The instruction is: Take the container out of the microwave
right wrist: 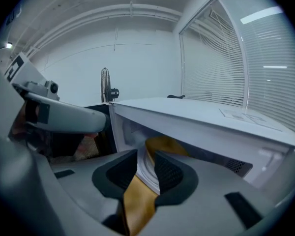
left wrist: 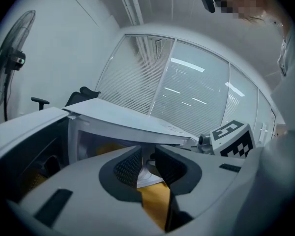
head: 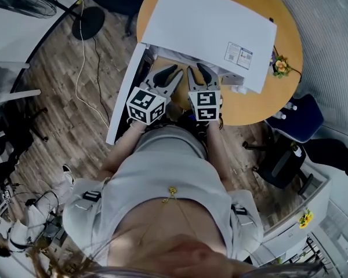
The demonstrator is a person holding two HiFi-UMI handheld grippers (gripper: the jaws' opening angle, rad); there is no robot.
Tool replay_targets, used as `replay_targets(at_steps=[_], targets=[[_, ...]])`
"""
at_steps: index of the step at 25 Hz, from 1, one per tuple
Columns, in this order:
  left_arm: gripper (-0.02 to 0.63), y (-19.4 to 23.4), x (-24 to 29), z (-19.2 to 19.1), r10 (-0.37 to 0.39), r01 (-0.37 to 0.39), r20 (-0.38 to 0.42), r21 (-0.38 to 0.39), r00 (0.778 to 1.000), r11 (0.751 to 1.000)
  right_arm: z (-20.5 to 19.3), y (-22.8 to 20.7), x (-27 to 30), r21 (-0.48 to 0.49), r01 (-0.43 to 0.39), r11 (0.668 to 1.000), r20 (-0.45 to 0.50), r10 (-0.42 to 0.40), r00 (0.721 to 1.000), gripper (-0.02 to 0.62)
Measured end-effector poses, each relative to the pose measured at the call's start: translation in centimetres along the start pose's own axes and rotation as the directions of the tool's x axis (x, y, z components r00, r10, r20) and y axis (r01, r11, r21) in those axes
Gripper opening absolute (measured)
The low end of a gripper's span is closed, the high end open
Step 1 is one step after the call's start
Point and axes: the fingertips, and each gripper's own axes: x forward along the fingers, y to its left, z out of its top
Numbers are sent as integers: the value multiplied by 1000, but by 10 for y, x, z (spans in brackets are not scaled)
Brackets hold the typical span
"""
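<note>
Container [right wrist: 147,173] sits at the open front of the microwave [head: 209,22], which stands at the table's [head: 290,45] near edge with its door [head: 124,97] swung out left. Left gripper [head: 168,77] and right gripper [head: 198,76] are side by side at the opening. Each has its jaws pinched on the white rim, the pads nearly together. Head view hides the container under the grippers.

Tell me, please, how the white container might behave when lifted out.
Likely light and slightly bendy: the container shows a thin, ribbed white rim. Pinched at the rim by the right gripper, it may sag.
</note>
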Motion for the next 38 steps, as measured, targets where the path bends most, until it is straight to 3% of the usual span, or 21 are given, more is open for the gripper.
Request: replay_targets(at_steps=[10,19,26,33,38], targets=[[87,4,5,-15,-67,64,-49,-57,997,996,-25,-14,44,-203,27,979,-149,-58,987,118],[87,13,2,-20,-68,61,-61,-102,996,993,-40,-14,73,-333,-27,943,-237,-56,970,118],[87,18,1,-28,-67,57,-72,-128,995,990,-52,-15,92,-368,-81,926,-289,-32,957,130],[87,23,-3,-32,-43,32,-79,-136,996,990,-56,-18,102,-398,-104,911,-316,-30,948,52],[87,25,-4,-31,-36,25,-70,-149,997,988,-56,-19,106,-406,-117,906,-329,-25,944,35]])
